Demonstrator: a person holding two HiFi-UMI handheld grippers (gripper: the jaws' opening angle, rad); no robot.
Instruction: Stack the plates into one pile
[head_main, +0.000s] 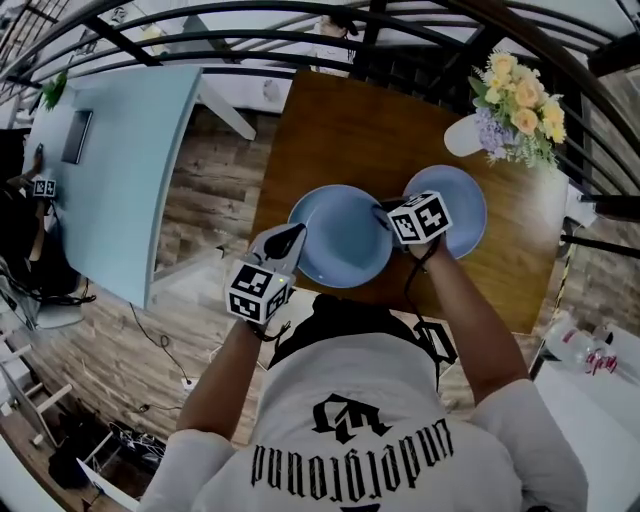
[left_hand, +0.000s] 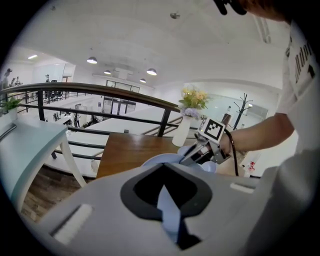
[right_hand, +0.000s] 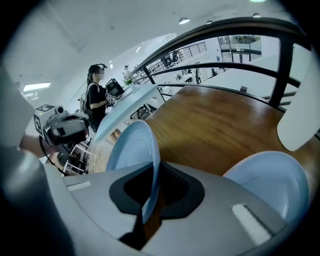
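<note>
The pickup step is in hand. The left tongs (head_main: 290, 238) are clamped on the left rim of the near plate (head_main: 340, 240), and the right tongs (head_main: 384, 214) pinch its opposite rim. The plate looks tilted, perhaps just clear of the table (head_main: 330, 120), though that is hard to tell. Next it needs carrying level over the far plate (head_main: 458, 205), just beside it, and lowering centred.

Person wore white short-sleeved T-shirt (head_main: 400, 390) with black gothic lettering (head_main: 350, 462); left gripper (head_main: 293, 234) and right gripper (head_main: 382, 213) had black-and-white marker cubes.
</note>
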